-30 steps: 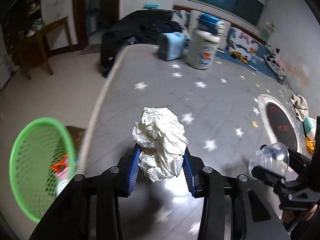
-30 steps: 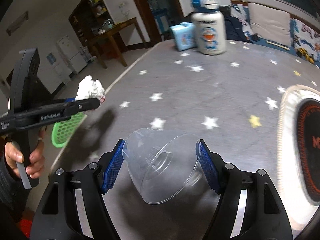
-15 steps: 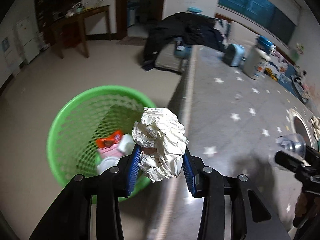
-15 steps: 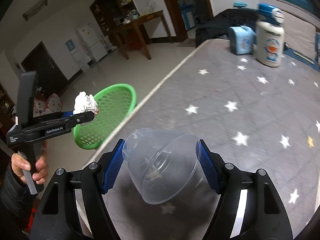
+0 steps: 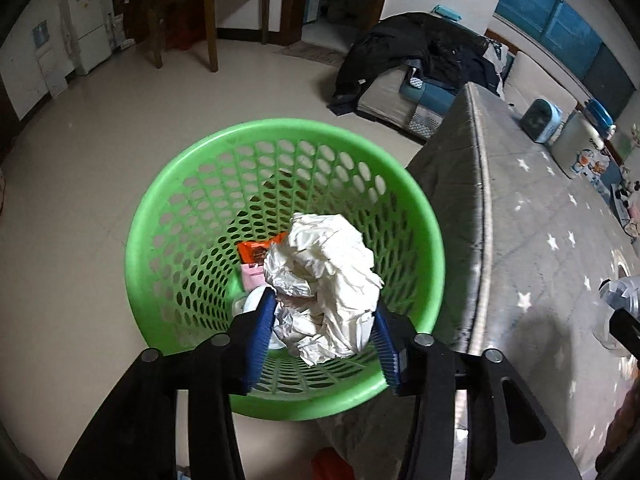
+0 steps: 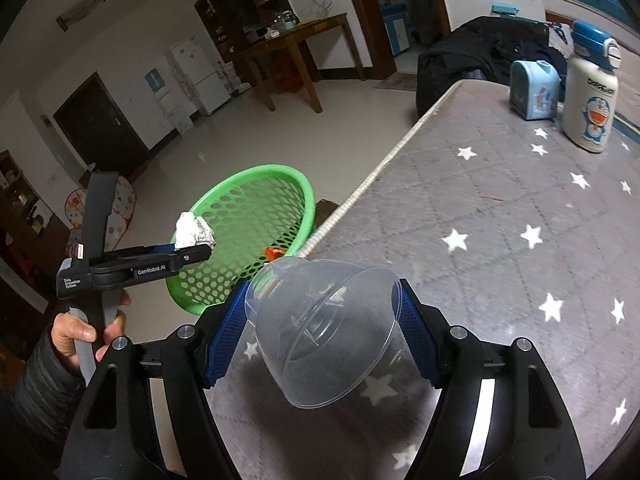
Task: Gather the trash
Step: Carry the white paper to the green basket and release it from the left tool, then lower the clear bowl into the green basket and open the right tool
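A crumpled white paper ball (image 5: 324,280) sits between the blue pads of my left gripper (image 5: 324,328). The jaws are opening, and the pads still touch the ball on both sides. It hangs right over the green mesh basket (image 5: 136,248), which stands on the floor beside the table edge. The right wrist view shows the left gripper (image 6: 192,246) with the paper ball (image 6: 193,232) above the basket (image 6: 256,176). My right gripper (image 6: 320,332) is shut on a clear plastic cup (image 6: 320,320) lying sideways, above the grey star-patterned tabletop (image 6: 500,200).
The basket holds an orange wrapper (image 5: 256,250) and a pink packet (image 5: 252,278). A white cartoon bottle (image 6: 592,92) and a small blue box (image 6: 534,90) stand at the table's far end. Dark clothes (image 5: 420,48) lie beyond it. A person's hand (image 6: 76,332) grips the left handle.
My left gripper has swung from over the table to above the basket, carrying the paper ball, and its jaws have widened slightly. The right gripper, still holding the cup, has moved towards the table's edge.
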`<act>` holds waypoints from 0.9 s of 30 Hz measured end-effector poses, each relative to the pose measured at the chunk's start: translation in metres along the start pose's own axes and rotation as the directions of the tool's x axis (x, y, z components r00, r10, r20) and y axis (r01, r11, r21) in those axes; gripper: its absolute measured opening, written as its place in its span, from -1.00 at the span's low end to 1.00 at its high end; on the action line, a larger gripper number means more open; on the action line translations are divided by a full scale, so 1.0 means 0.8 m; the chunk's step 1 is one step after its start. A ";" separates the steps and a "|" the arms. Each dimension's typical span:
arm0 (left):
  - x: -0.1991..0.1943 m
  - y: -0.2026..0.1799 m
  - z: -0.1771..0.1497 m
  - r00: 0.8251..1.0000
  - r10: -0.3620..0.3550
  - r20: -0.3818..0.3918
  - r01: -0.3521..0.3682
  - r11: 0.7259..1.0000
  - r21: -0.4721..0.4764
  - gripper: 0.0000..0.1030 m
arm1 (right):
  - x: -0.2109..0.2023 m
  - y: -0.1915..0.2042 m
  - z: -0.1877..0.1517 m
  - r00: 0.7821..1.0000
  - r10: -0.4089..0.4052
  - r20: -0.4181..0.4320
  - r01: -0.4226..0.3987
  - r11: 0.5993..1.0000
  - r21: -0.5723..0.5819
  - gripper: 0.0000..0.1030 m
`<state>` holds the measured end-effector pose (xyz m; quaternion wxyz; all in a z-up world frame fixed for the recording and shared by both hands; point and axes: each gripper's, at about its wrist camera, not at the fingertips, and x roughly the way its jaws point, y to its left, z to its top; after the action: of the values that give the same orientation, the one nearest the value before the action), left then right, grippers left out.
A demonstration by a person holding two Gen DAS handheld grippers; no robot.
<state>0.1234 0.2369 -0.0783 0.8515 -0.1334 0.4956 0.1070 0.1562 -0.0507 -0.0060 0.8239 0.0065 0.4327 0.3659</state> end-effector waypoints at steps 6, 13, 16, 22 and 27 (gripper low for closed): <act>-0.003 0.020 -0.003 1.000 0.021 0.017 -0.021 0.999 -0.037 0.35 | 0.014 0.012 0.007 1.000 0.013 -0.011 -0.013 1.000 -0.003 0.39; -0.021 0.042 -0.014 0.999 0.040 0.031 -0.038 0.996 -0.077 0.35 | 0.036 0.034 0.019 0.999 0.043 -0.017 -0.043 0.999 -0.023 0.39; -0.030 0.050 -0.021 0.998 0.053 0.041 -0.049 0.995 -0.089 0.35 | 0.045 0.047 0.024 0.998 0.053 -0.022 -0.054 0.998 -0.042 0.39; -0.047 0.072 -0.037 0.995 0.078 0.055 -0.071 0.990 -0.121 0.35 | 0.074 0.080 0.037 0.996 0.073 -0.043 -0.076 0.994 -0.074 0.39; -0.062 0.091 -0.051 0.994 0.086 0.065 -0.075 0.985 -0.156 0.35 | 0.101 0.103 0.043 0.994 0.086 -0.065 -0.092 0.991 -0.096 0.39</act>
<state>0.0430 0.2896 -0.0635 0.8510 -0.1744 0.4600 0.1837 0.1609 0.0693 -0.0149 0.7924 -0.0263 0.4382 0.4235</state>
